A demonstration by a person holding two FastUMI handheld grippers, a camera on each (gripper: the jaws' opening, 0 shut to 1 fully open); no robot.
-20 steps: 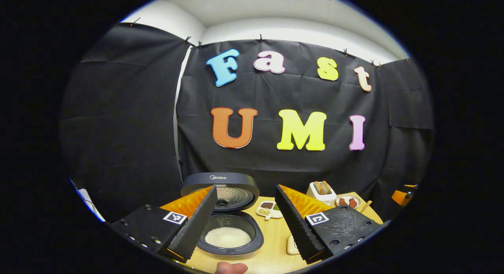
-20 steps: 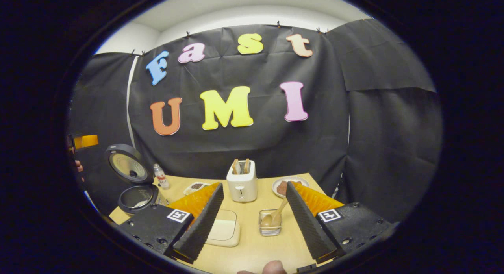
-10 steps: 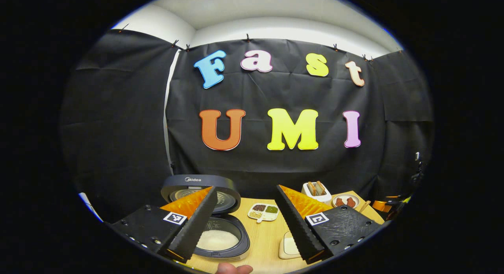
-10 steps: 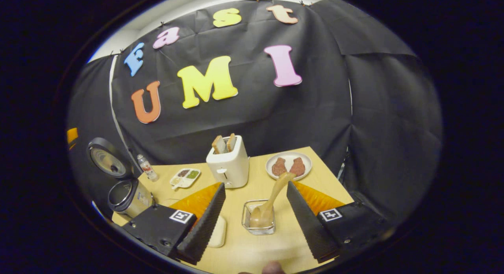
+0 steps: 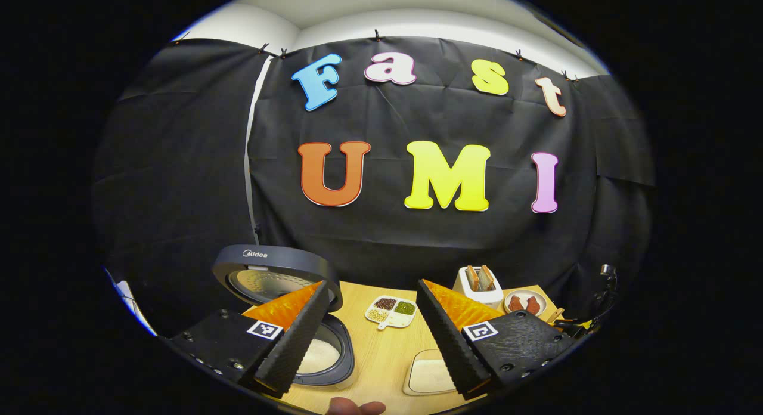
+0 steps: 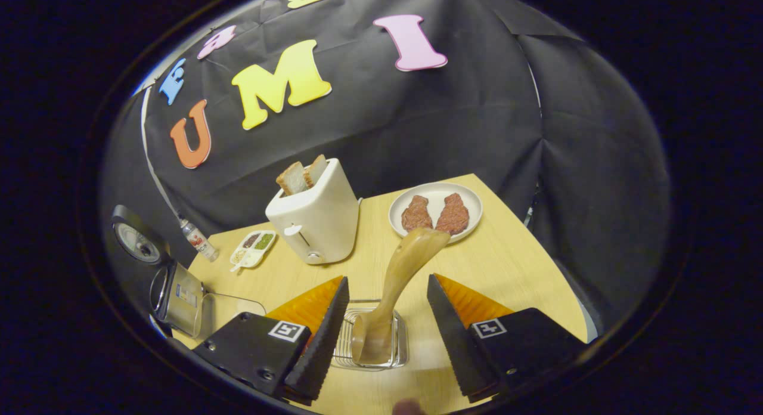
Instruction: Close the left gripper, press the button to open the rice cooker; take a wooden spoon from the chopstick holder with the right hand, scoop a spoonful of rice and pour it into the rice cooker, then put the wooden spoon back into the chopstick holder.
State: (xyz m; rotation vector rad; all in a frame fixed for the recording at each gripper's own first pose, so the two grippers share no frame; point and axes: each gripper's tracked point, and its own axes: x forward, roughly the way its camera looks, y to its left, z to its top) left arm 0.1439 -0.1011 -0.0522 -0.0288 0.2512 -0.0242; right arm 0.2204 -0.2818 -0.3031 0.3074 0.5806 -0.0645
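Now my right gripper (image 6: 381, 337) stands wide open, empty, astride the smooth curved wooden spoon (image 6: 393, 284) in the wire chopstick holder (image 6: 371, 337) at lower centre. Left gripper (image 5: 369, 337) likewise open (nothing held); round rice cooker (image 5: 322, 358), lid up, lower left.

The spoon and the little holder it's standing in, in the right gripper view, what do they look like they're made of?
The spoon looks like wood with a smooth, slightly glossy finish: tan-brown with soft streaks and a sheen along the handle. The holder looks like bare metal wire, thin silvery bars forming an open basket; whether it is steel or chromed cannot be told.
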